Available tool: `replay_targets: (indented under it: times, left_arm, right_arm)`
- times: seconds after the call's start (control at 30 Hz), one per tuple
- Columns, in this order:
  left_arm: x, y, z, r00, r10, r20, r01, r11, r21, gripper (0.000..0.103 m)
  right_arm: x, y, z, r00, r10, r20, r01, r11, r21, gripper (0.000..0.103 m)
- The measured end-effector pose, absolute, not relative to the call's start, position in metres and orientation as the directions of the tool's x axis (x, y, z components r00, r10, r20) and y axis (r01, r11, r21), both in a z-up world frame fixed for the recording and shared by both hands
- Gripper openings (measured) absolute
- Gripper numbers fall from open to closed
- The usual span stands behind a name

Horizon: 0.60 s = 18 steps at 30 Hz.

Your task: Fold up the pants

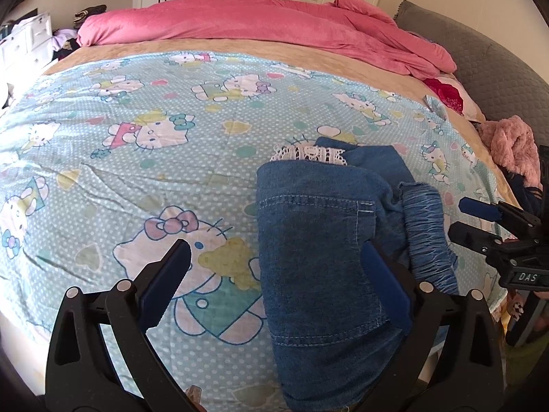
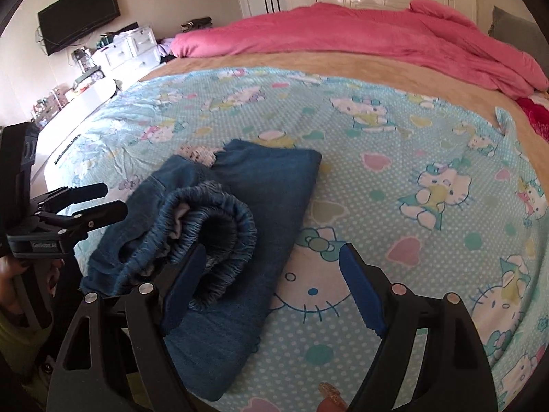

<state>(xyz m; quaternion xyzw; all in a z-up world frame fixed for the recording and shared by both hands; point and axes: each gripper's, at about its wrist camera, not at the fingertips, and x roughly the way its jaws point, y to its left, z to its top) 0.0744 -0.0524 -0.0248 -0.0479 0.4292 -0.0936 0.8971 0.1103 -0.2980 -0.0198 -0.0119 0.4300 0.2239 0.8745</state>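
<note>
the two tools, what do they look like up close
Both the left tool and right tool have black plastic frames with cut-out arms, silver round rivets, and blue ridged pads inside each finger. White lettering marks their bodies.

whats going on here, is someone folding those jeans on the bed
Yes. A person with a gripper in each hand is folding a pair of blue jeans on a cartoon-cat bedsheet. The jeans are already in a small bundle, with the elastic waistband bunched on top and some white lace showing at the far end. The left gripper and the right gripper are both open over the bundle, holding nothing.
</note>
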Motion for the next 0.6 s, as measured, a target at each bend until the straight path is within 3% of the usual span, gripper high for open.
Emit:
replay_targets:
  times: [0.2, 0.37, 0.47, 0.6]
  left_arm:
    - [0.082, -0.057, -0.042, 0.582, -0.229, -0.78, 0.138, 0.973, -0.183, 0.093]
    - [0.089, -0.062, -0.049, 0.568, -0.26, -0.781, 0.148, 0.966, -0.214, 0.092]
    - [0.091, -0.067, -0.053, 0.556, -0.285, -0.781, 0.154, 0.958, -0.24, 0.084]
    - [0.092, -0.076, -0.054, 0.54, -0.327, -0.775, 0.175, 0.945, -0.276, 0.062]
  right_arm:
    - [0.125, -0.296, -0.041, 0.461, 0.425, -0.779, -0.37, 0.89, 0.267, 0.079]
    - [0.128, -0.293, -0.044, 0.433, 0.464, -0.773, -0.381, 0.871, 0.309, 0.07]
    - [0.128, -0.291, -0.044, 0.427, 0.472, -0.771, -0.392, 0.865, 0.312, 0.067]
    - [0.13, -0.289, -0.047, 0.42, 0.497, -0.759, -0.407, 0.851, 0.332, 0.06]
